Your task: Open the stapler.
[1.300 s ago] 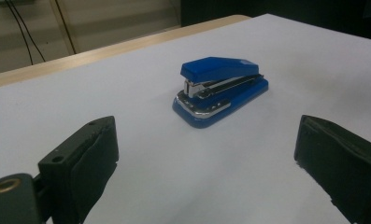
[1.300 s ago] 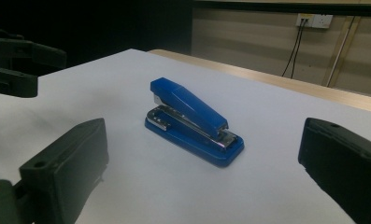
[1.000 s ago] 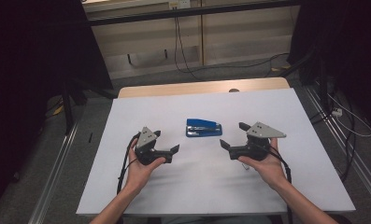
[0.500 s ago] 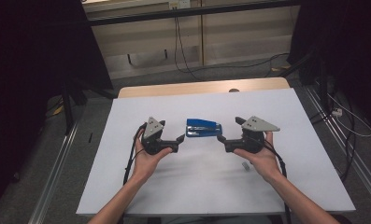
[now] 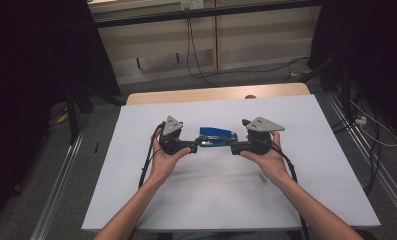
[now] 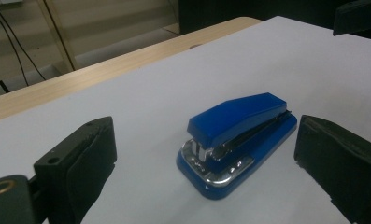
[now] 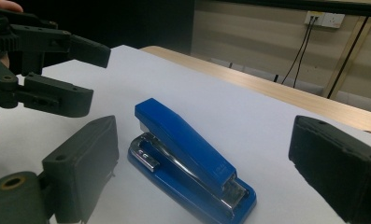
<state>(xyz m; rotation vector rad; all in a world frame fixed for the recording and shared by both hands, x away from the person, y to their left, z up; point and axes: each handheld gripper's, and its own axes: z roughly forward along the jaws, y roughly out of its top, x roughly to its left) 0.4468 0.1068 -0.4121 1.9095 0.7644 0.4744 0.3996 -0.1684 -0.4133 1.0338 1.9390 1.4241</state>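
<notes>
A blue stapler (image 5: 218,136) lies flat on the white-covered surface (image 5: 311,165), flanked by two hand-held grippers that a person holds from either end. The left hand-held gripper (image 5: 195,147) points at one end of the stapler and the right hand-held gripper (image 5: 231,147) at the other, each with its tips just beside the stapler's ends in the high view. In the left gripper view the stapler (image 6: 237,140) sits ahead of and between that tool's two black jaws, which stand wide apart with neither pad touching it; its metal end faces the camera. In the right gripper view the stapler (image 7: 190,161) likewise lies between the right tool's spread jaws, clear of both, with the left hand-held gripper (image 7: 85,74) beyond its far end, jaws parted.
</notes>
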